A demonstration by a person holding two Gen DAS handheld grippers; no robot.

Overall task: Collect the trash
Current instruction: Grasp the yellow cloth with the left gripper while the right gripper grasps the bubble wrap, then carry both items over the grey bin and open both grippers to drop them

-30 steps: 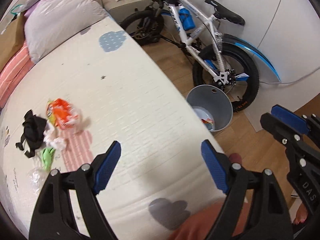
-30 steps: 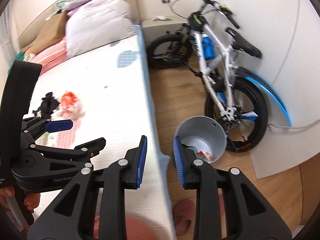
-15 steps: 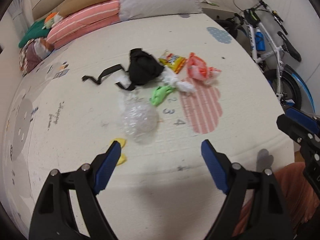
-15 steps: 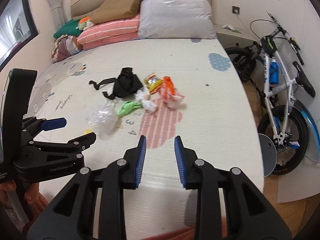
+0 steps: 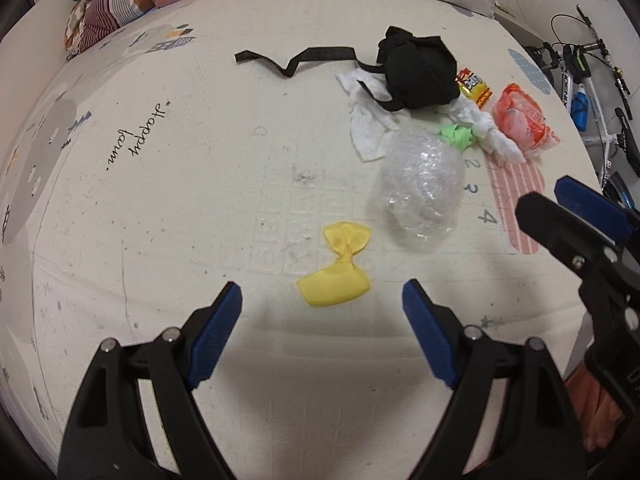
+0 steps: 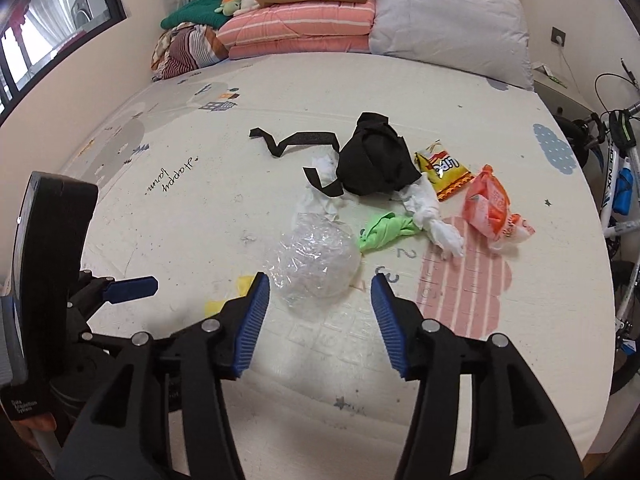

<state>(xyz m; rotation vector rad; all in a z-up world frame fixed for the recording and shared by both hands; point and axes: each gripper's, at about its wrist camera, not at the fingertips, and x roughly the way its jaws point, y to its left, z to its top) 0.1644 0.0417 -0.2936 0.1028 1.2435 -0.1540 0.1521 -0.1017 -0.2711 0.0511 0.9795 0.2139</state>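
Observation:
Trash lies on the cream play mat [image 5: 168,208]. A yellow crumpled wrapper [image 5: 338,270] sits just ahead of my left gripper [image 5: 322,308], which is open and empty. Beyond it lies a clear plastic wad [image 5: 420,184] [image 6: 316,266], then a green scrap [image 6: 384,232], white tissue [image 6: 434,220], a black strapped cloth [image 6: 376,164], a yellow snack bag [image 6: 442,172] and an orange wrapper [image 6: 490,208]. My right gripper [image 6: 320,292] hovers in front of the clear wad, its jaws opening, nothing between them.
Folded bedding and pillows [image 6: 304,28] line the mat's far edge. A bicycle [image 6: 622,184] stands off the mat at the right. A window [image 6: 48,28] is at the upper left. The mat's near edge runs below the grippers.
Both grippers swung from the bin and bicycle at the mat's edge to the trash pile and closed in on it. The right gripper's jaws widened; the left stayed wide.

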